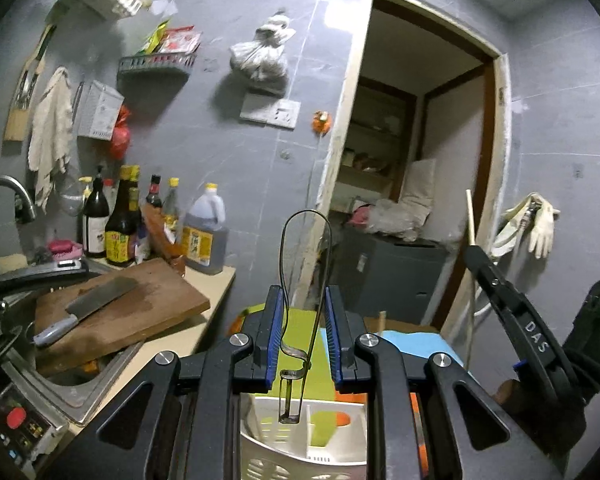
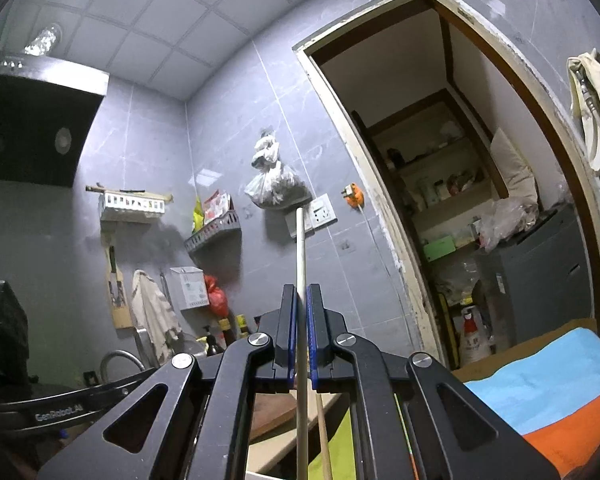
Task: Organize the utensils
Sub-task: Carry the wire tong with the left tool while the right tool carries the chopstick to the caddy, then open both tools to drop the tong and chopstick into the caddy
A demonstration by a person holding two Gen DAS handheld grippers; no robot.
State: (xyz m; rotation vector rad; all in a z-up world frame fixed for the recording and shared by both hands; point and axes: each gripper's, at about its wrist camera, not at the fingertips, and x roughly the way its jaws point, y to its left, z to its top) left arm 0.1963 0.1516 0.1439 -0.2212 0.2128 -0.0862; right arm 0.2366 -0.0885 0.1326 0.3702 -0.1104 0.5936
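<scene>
My left gripper (image 1: 304, 294) is shut on a thin metal wire-loop peeler (image 1: 286, 264). Its loop rises above the blue pads and its blade end (image 1: 289, 400) hangs down behind them. Below it stands a white slotted utensil basket (image 1: 276, 466) with a divider. My right gripper (image 2: 302, 288) is shut on a pale chopstick (image 2: 300, 240) that points up past the fingertips. A second, browner stick (image 2: 323, 436) lies beneath the jaws. In the left wrist view the right gripper (image 1: 474, 250) is at the right edge, tilted, with the chopstick (image 1: 469, 216) sticking out of it.
A wooden cutting board (image 1: 148, 300) with a cleaver (image 1: 88, 308) lies over the sink (image 1: 80, 392) at the left, and sauce bottles (image 1: 120, 224) stand behind it. Green, blue and orange boards (image 2: 540, 392) lie below. An open doorway (image 1: 416, 160) is ahead, with gloves (image 1: 540, 220) hanging at the right.
</scene>
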